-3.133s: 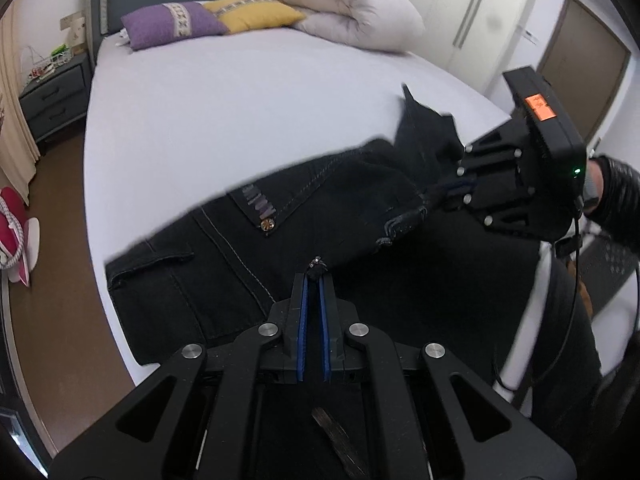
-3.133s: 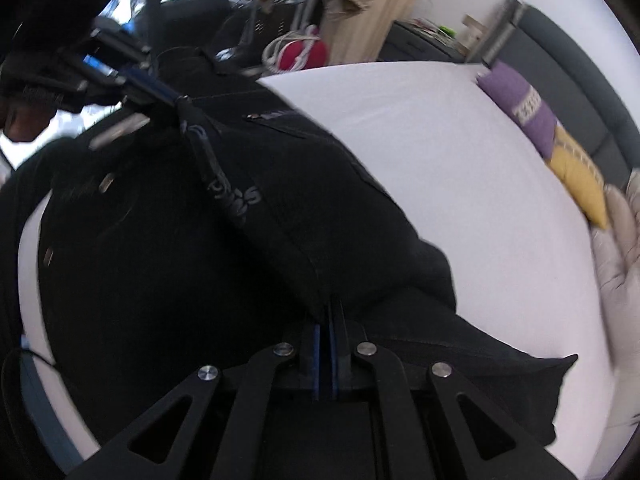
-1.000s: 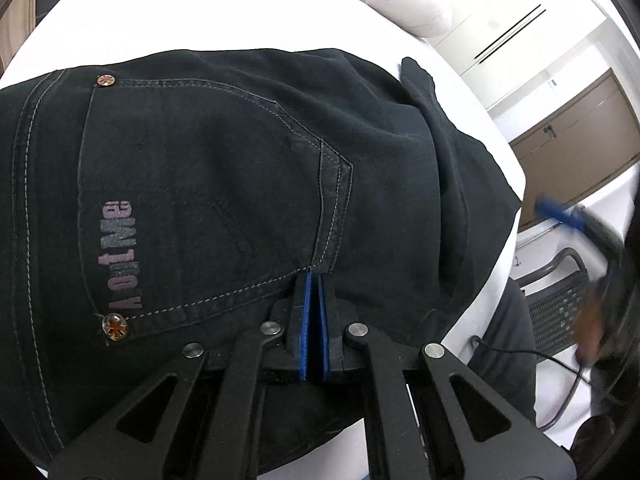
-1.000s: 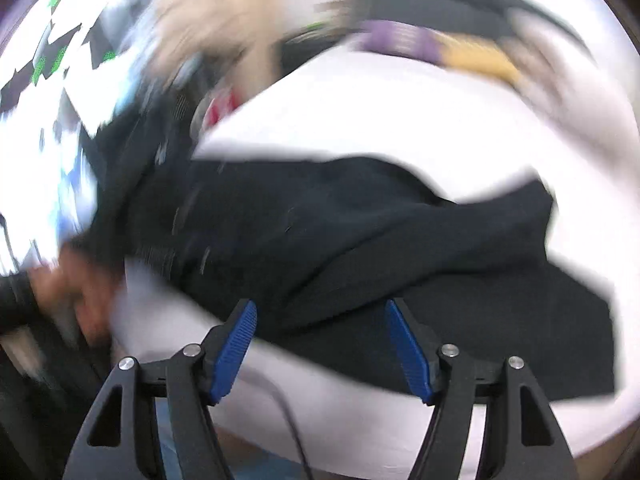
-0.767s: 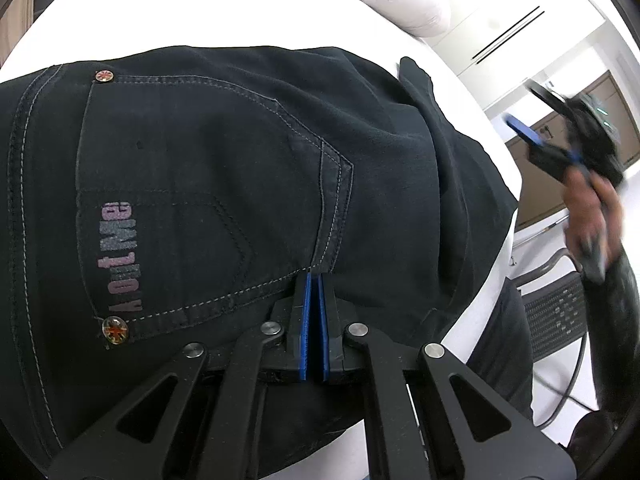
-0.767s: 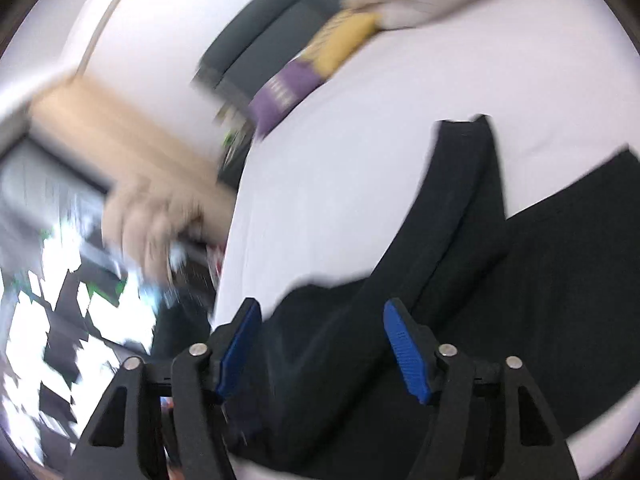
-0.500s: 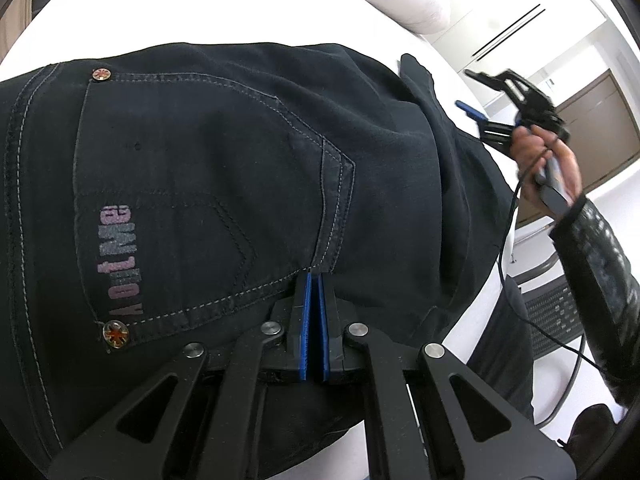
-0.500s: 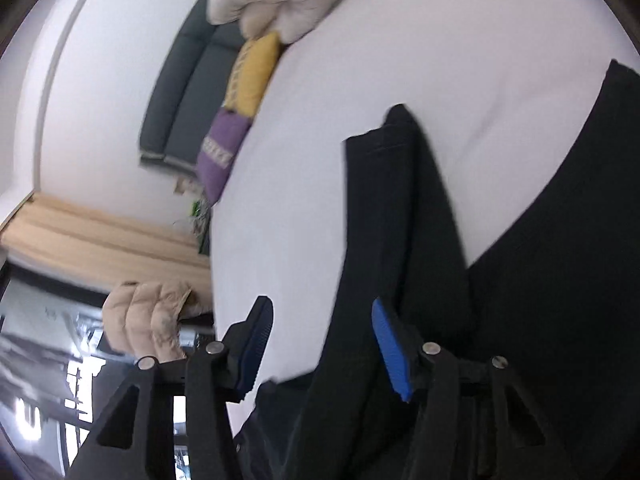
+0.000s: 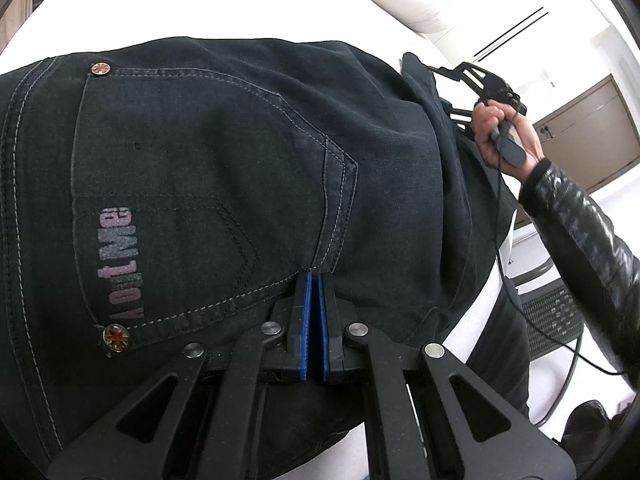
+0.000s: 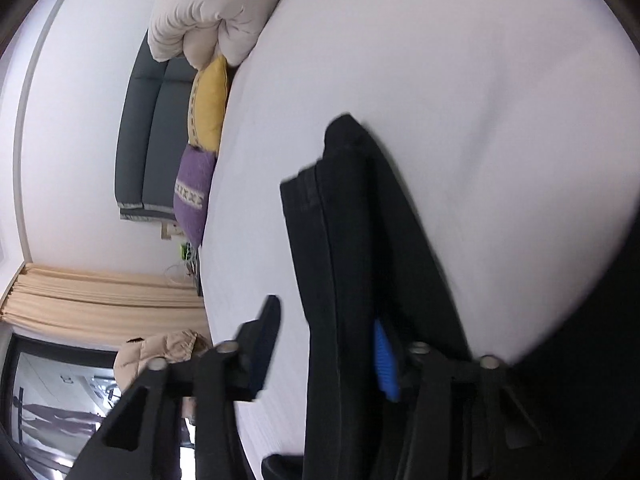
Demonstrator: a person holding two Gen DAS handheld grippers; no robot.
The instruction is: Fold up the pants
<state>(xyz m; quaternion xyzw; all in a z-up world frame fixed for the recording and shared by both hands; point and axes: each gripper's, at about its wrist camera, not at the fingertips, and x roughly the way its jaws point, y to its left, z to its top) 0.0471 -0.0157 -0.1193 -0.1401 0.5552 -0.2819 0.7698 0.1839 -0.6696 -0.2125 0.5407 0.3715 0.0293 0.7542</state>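
Black denim pants (image 9: 224,184) lie on the white bed (image 9: 200,12), back pocket up with a glittery logo. My left gripper (image 9: 314,280) is shut on the pants at the pocket's lower corner. In the right wrist view a pant leg end (image 10: 344,208) with its hem runs between my right gripper's (image 10: 324,332) open fingers; the left finger (image 10: 266,336) is over the sheet, the right blue pad (image 10: 384,364) is beside the cloth. The right gripper (image 9: 476,88) also shows at the pants' far edge in the left wrist view.
A white duvet (image 10: 208,4), a yellow pillow (image 10: 208,100) and a purple pillow (image 10: 194,192) lie at the grey headboard (image 10: 140,132). Beige curtains (image 10: 100,300) hang beyond. A mesh chair (image 9: 552,320) and a brown door (image 9: 588,128) are beside the bed.
My right gripper has swung around to the pant leg end and now straddles it with open fingers. My left gripper has stayed shut on the pants at the pocket.
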